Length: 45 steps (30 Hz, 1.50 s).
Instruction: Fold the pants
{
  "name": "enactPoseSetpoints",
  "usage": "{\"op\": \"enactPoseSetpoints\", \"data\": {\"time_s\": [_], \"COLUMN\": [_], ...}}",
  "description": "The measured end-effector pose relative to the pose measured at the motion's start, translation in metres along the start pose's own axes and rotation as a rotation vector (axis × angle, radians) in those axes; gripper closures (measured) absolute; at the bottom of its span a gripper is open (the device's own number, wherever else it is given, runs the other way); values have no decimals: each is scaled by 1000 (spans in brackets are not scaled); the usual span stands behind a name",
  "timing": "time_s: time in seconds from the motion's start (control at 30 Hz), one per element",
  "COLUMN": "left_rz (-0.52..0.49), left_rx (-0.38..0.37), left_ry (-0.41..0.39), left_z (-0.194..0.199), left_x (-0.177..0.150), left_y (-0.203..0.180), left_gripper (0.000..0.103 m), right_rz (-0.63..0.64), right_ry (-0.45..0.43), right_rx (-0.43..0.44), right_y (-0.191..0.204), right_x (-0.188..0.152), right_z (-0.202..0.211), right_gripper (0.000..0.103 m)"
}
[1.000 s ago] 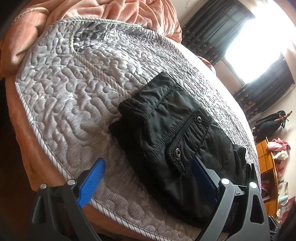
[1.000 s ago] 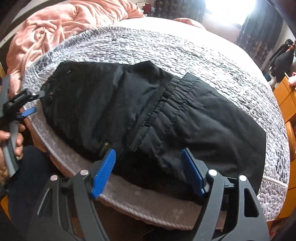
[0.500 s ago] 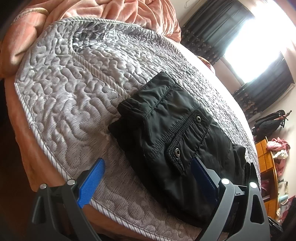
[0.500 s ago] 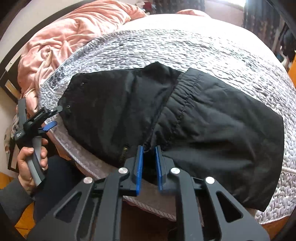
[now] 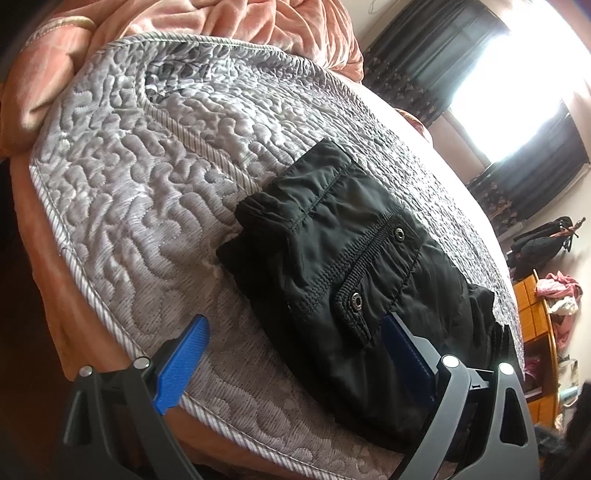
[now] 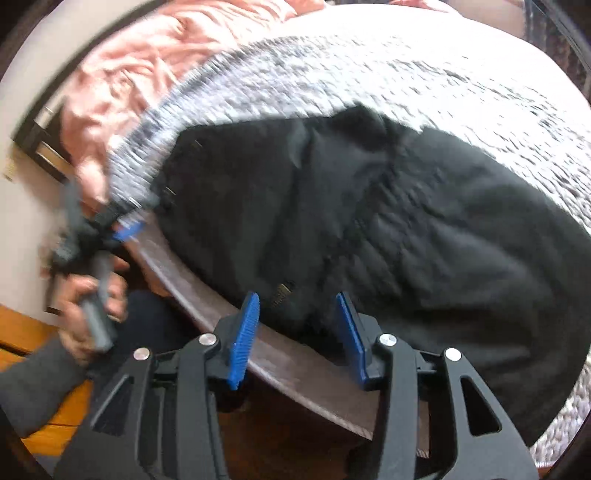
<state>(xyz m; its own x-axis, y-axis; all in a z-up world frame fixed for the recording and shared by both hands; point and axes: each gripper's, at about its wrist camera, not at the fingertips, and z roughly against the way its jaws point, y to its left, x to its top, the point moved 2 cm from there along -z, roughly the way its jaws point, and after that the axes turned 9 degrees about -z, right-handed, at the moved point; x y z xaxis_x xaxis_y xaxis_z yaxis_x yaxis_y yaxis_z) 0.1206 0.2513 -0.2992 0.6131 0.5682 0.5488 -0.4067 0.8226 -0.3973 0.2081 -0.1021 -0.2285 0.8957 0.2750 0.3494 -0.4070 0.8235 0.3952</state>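
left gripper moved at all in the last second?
No. In the left wrist view the left gripper sits open in the same spot against the black pants and the grey quilt edge.

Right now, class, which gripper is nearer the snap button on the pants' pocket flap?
Left. The left gripper sits beside the snap button; the right gripper, opening, is further along the pants.

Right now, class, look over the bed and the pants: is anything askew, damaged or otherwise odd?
Little stands out. The black pants lie folded on the grey quilted cover, with no damage visible. They sit close to the bed's near edge, and the pink blanket is bunched at the far end. The right wrist view is blurred, so fine detail there is unclear.
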Motion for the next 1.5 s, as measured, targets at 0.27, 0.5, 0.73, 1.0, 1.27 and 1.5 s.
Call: {"op": "enactPoseSetpoints", "data": {"time_s": [0.27,0.5,0.73,1.0,1.27,1.5], "left_rz": [18,24,216,572,665,743], "left_rx": [11,8,-100,-334,-407,-437], "left_ry": [10,28,40,79,138,157], "left_z": [-3,-6,6,-5,-37,-52], "left_x": [1,0,4,14,20,15], "left_y": [5,2,25,67,63,61], "left_gripper": [8,6,4,4,4,5], "right_rz": [-252,-318,-204,144,412,553], "right_ry": [-79,58,77,352,578,688], "right_rx": [-100,-61,55,174,132,116], "right_y": [-81,-91,-50,87,188,223], "right_x": [97,97,128,203,242,239], "right_z": [-1,-49,-19,-81,-174,-232], "right_gripper": [61,58,55,15,13,13]}}
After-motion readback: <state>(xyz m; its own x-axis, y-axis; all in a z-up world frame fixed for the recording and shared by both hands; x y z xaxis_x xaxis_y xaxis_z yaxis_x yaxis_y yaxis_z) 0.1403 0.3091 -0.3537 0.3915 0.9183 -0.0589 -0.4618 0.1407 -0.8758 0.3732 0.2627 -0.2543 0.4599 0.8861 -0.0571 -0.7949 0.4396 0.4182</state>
